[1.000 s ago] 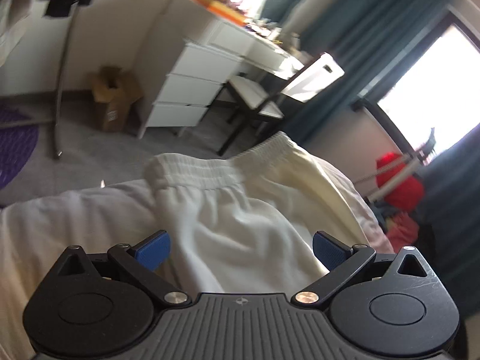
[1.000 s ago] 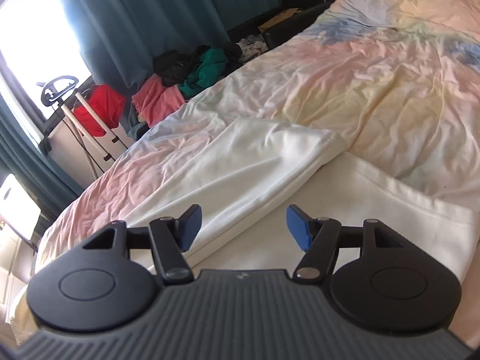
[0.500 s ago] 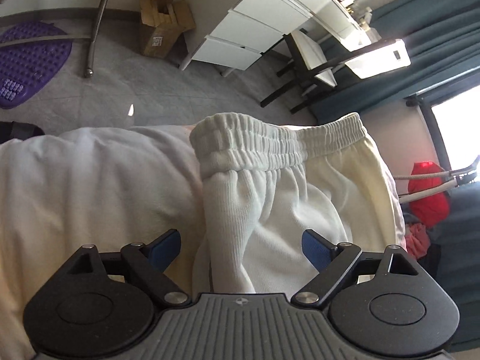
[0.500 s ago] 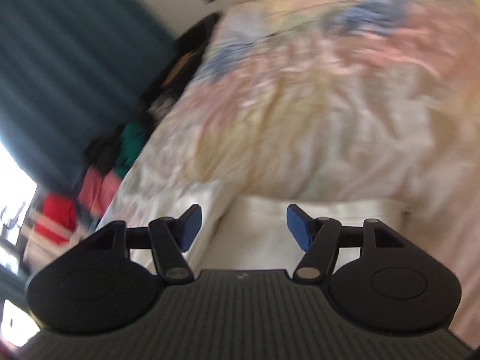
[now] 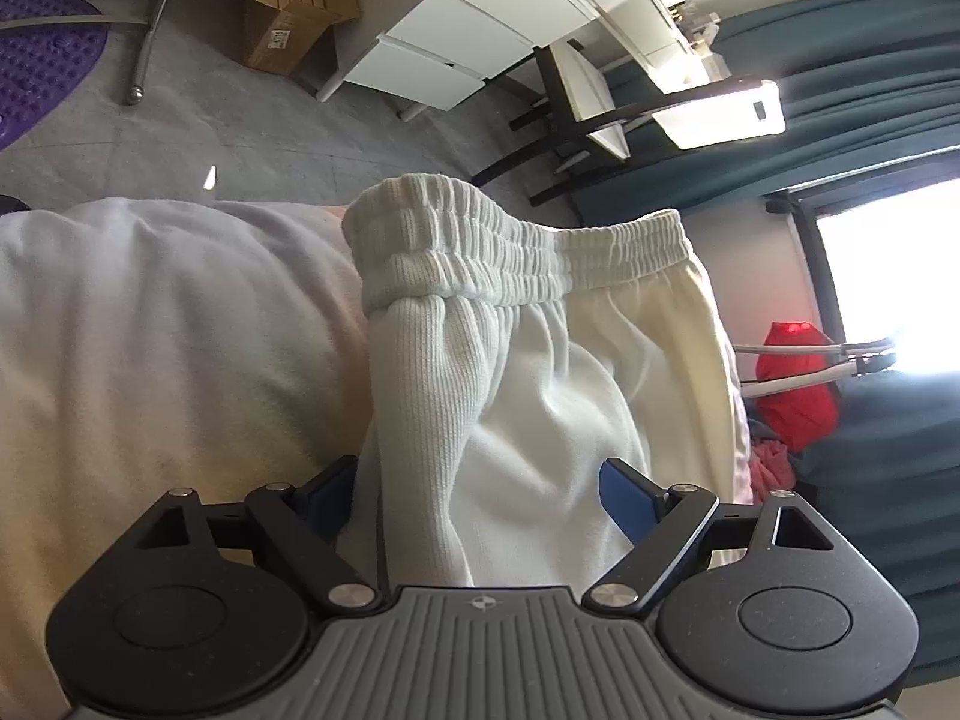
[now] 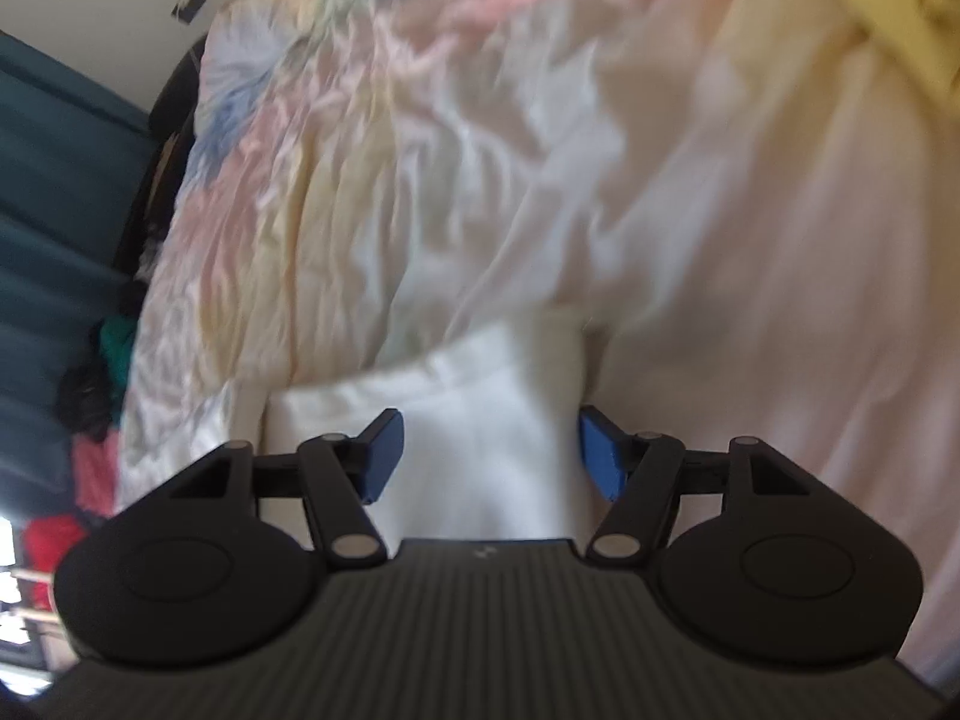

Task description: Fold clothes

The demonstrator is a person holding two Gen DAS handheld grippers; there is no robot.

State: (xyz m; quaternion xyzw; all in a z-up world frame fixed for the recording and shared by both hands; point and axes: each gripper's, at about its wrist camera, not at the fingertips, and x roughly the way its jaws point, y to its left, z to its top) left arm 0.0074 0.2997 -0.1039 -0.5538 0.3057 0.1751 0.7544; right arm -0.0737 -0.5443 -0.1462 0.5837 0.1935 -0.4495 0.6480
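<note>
Trousers (image 5: pixel 540 396), cream-white with a ribbed elastic waistband (image 5: pixel 516 246), are the landmark for both views. Left wrist view: the garment lies on a pale bed cover (image 5: pixel 150 348), waistband at the bed's edge nearest the floor. The waistband's near corner is bunched and stands up above the cover. The left gripper (image 5: pixel 480 495) sits low over the trousers with its jaws spread wide; a raised fold of the ribbed cloth runs between the two blue pads (image 5: pixel 624 498) and reaches back to the gripper body. The left-hand pad is partly hidden behind that fold, and contact cannot be confirmed. Nothing is clamped. Beyond the waistband lies grey floor, with a white drawer unit (image 5: pixel 468 30), a black-framed chair (image 5: pixel 576 102) and a cardboard box (image 5: pixel 294 18) well apart from the trousers. A purple studded mat (image 5: pixel 42 60) lies further off on the same floor. Teal curtains (image 5: pixel 852 84) and a red item (image 5: pixel 792 378) stand past the trousers' far side.

Right wrist view: the picture is motion-blurred. One cream trouser end (image 6: pixel 480 420) lies flat on a crumpled sheet (image 6: pixel 480 150) in pastel pink, yellow and blue. The right gripper (image 6: pixel 489 456) is over that end with jaws wide apart, cloth showing between the blue fingers (image 6: pixel 381 453) but not pinched. Whether the pads touch the fabric cannot be told. Teal curtains (image 6: pixel 54 192) and a heap of dark, green and red clothing (image 6: pixel 90 372) lie beyond the sheet, well apart from the trousers.
</note>
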